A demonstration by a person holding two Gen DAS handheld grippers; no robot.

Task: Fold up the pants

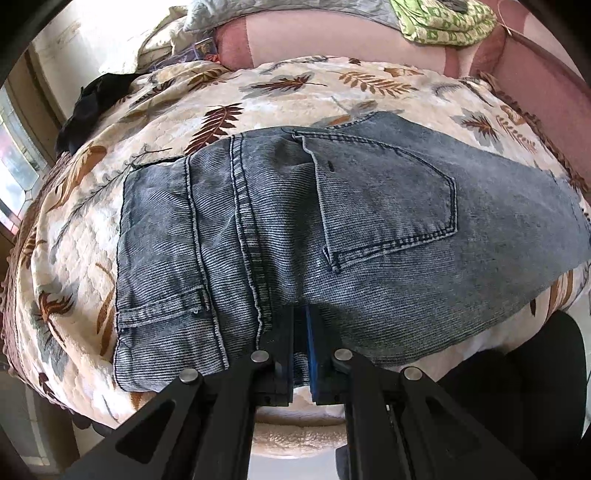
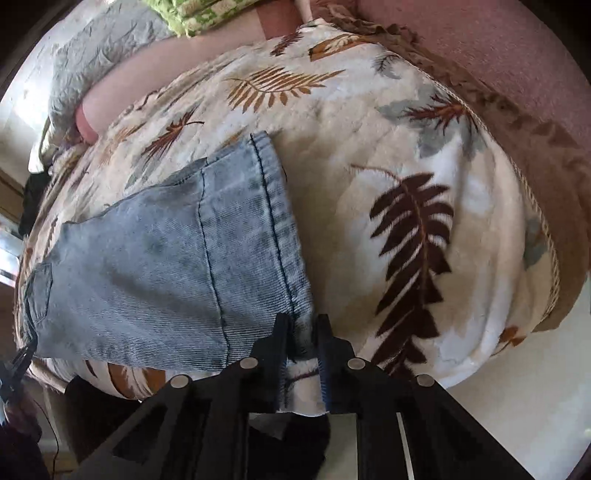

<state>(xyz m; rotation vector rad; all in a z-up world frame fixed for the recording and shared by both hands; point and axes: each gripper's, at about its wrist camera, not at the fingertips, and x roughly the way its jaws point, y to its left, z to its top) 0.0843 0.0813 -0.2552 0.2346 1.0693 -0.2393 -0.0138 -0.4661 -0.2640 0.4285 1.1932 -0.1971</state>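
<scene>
Grey-blue denim pants point(image 1: 332, 229) lie on a leaf-print blanket point(image 1: 295, 92), seat and back pocket up, folded along their length. My left gripper point(image 1: 302, 314) is at the near edge of the seat area, its jaws close together with the denim edge between them. In the right wrist view the hem end of the pants point(image 2: 166, 258) lies on the blanket point(image 2: 369, 147). My right gripper point(image 2: 302, 321) stands at the hem's near corner, jaws narrowly apart with the hem corner between the fingers.
A black garment point(image 1: 92, 107) lies at the blanket's far left. Pillows and a green patterned cloth point(image 1: 443, 22) lie beyond on a pink sheet. The bed's brown fringed border point(image 2: 535, 155) runs along the right. The near bed edge is just below both grippers.
</scene>
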